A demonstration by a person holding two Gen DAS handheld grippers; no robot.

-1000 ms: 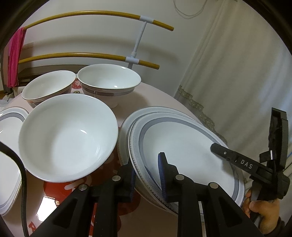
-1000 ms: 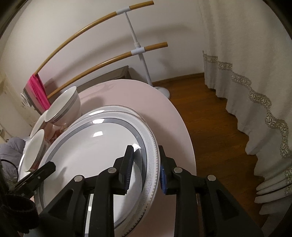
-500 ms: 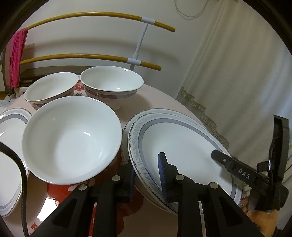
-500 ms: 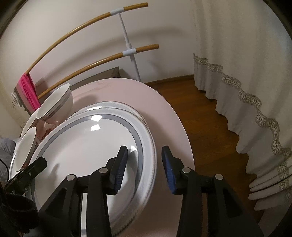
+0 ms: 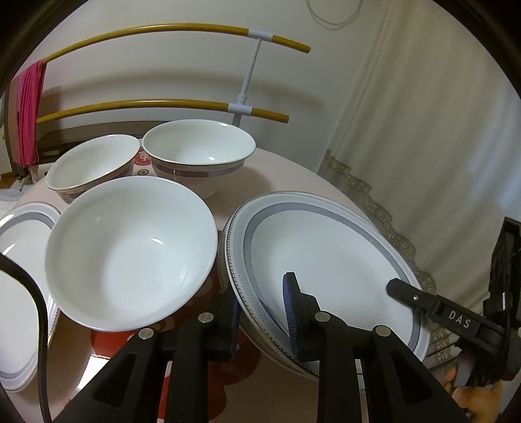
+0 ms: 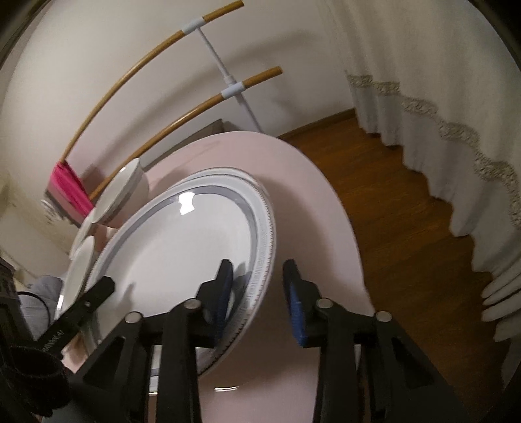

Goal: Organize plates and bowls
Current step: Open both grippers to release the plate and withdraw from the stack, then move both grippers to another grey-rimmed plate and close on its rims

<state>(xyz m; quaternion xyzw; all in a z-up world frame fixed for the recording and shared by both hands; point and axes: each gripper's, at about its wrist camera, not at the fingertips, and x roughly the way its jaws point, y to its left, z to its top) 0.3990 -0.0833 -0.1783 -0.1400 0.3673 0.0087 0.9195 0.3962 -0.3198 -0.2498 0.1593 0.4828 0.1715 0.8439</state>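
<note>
Two grey-banded plates are stacked at the table's right side. The top plate (image 5: 325, 253) rests on the lower plate (image 5: 283, 194). My left gripper (image 5: 263, 312) is shut on the top plate's near rim, one pad above and one below. In the right wrist view my right gripper (image 6: 259, 286) straddles the top plate's (image 6: 182, 260) other rim, its jaws closing. A sliver of table still shows between the rim and the outer pad. A large white bowl (image 5: 130, 257) sits left of the plates, with two banded bowls (image 5: 94, 166) (image 5: 198, 153) behind it.
More banded plates (image 5: 19, 293) lie at the far left. The round pink table's edge (image 6: 342, 208) is close to the stack, with wooden floor (image 6: 407, 201) beyond. A bamboo drying rack (image 5: 162, 29) with a pink cloth (image 5: 29, 110) stands behind, and a curtain (image 5: 423, 130) hangs on the right.
The right gripper's jaws let go of the plate rim and spread, then narrowed around it again, and the wrist rolled. The left gripper kept its grip and its place.
</note>
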